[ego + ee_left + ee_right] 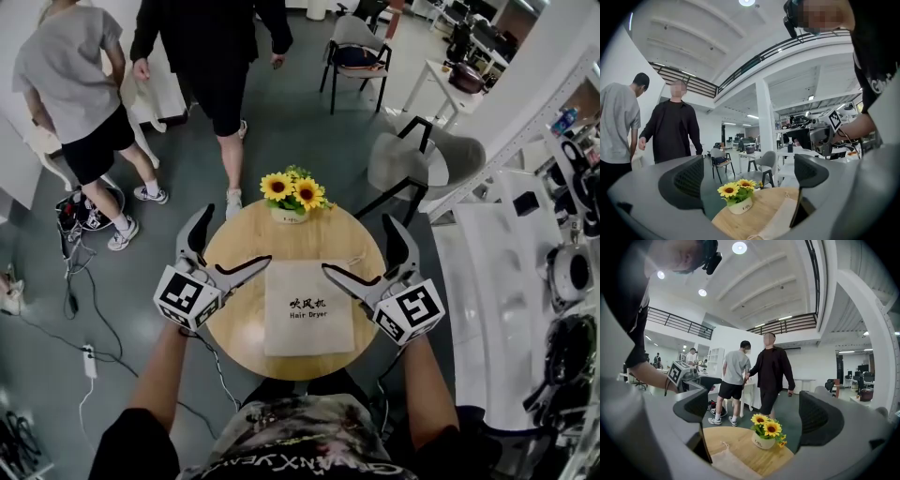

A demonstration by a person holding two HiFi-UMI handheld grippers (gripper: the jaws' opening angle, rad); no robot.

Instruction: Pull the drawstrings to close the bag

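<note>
A beige drawstring bag (309, 305) printed "Hair Dryer" lies flat on the round wooden table (242, 246), its mouth toward the far side. A thin drawstring (354, 260) trails from the bag's top right corner. My left gripper (225, 248) hovers over the table's left side, open and empty, jaws spread wide. Over the right side my right gripper (368, 255) is likewise open and empty. In the left gripper view the left gripper (749, 176) frames the bag (776, 225). The right gripper view looks through the right gripper (754, 413) at the bag (733, 465).
A pot of sunflowers (292, 194) stands at the table's far edge, just beyond the bag. Two people (220, 66) stand past the table, with chairs (356, 47) behind. White shelving (525, 262) runs along the right. Cables and a power strip (89, 361) lie on the floor at left.
</note>
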